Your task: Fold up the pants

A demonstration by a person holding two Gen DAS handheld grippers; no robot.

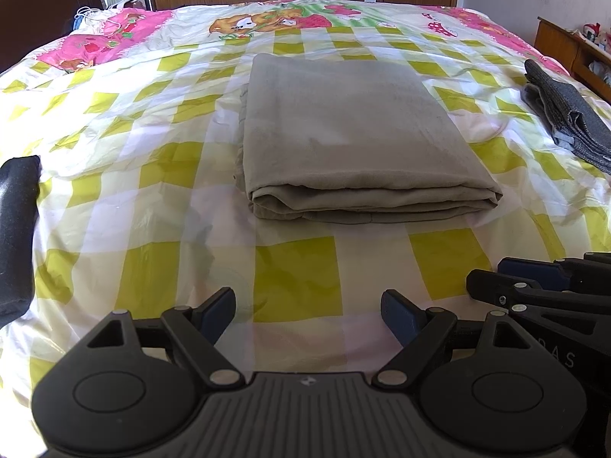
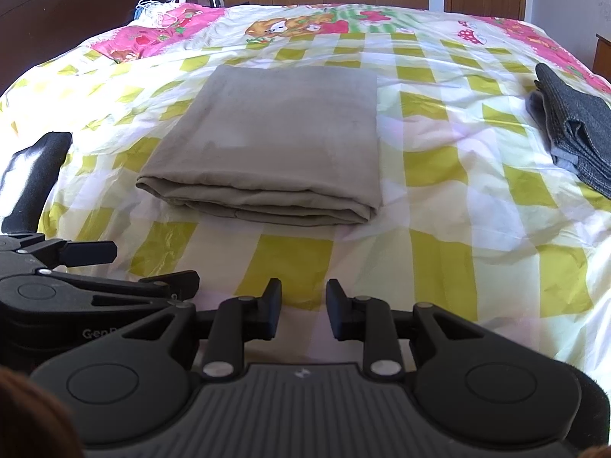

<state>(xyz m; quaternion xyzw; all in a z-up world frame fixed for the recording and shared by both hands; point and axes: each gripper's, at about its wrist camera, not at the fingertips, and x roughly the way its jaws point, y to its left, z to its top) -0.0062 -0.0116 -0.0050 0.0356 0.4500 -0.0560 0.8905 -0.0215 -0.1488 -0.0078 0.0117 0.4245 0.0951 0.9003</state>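
Both grippers hover low over the checked bedspread [image 1: 298, 278], side by side and holding nothing: our left gripper [image 1: 308, 315] stands wide open, our right gripper [image 2: 303, 307] stands narrower but with a clear gap between its pads. Just ahead of them, and apart from both, the grey pants [image 1: 343, 133] lie as a flat, squared, layered packet, its stacked fold edge facing us. Farther off to the right sits a dark folded garment [image 2: 576, 137], and to the left a black one [image 1: 17, 229]. We judge the folding essentially done; what remains is at most smoothing or setting the packet aside.
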